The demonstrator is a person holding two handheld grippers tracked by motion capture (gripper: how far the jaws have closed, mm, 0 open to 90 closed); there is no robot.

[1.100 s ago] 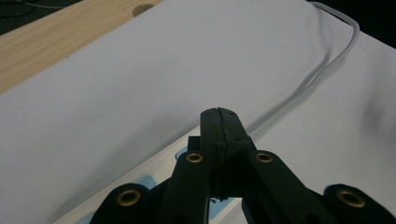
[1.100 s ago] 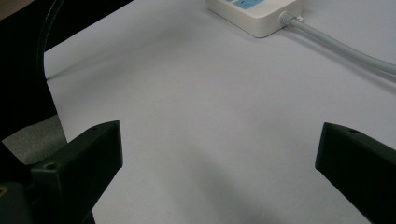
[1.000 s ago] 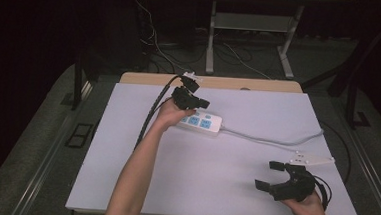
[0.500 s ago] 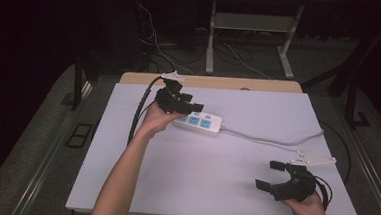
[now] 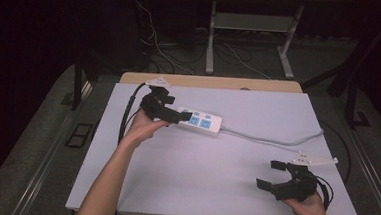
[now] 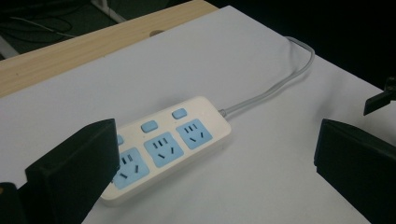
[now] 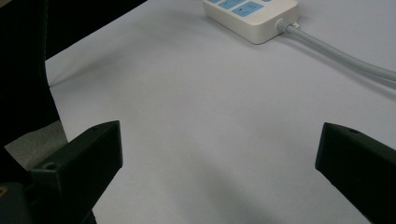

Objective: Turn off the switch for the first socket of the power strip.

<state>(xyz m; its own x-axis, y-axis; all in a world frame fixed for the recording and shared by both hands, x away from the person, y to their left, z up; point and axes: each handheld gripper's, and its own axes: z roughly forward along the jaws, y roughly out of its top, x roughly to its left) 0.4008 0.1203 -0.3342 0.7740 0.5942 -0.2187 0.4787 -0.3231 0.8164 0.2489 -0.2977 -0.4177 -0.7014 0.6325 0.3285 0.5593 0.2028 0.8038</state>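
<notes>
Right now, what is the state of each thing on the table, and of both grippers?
Power strip: lying flat on the white table, sockets up, nothing plugged in, not gripped.
Grey cable: attached to the strip, curving off the table's right edge.
Left gripper: jaws have just been opening, now wide, nothing pressed between them.
Right gripper: open, empty, near the table's front right corner.

My left gripper (image 5: 170,111) sits at the far left, forearm stretched fwd from the bottom edge, wrist bent a bit inward, hand (image 5: 145,125) cupping it from below. Its fingers (image 6: 74,163) have just been opening, now spread wide w/ nothing btwn them. My right gripper (image 5: 274,175) is near the front right corner, hand (image 5: 308,205) behind it, fingers (image 7: 79,168) also wide apart, pointing left, gripping nothing.
</notes>
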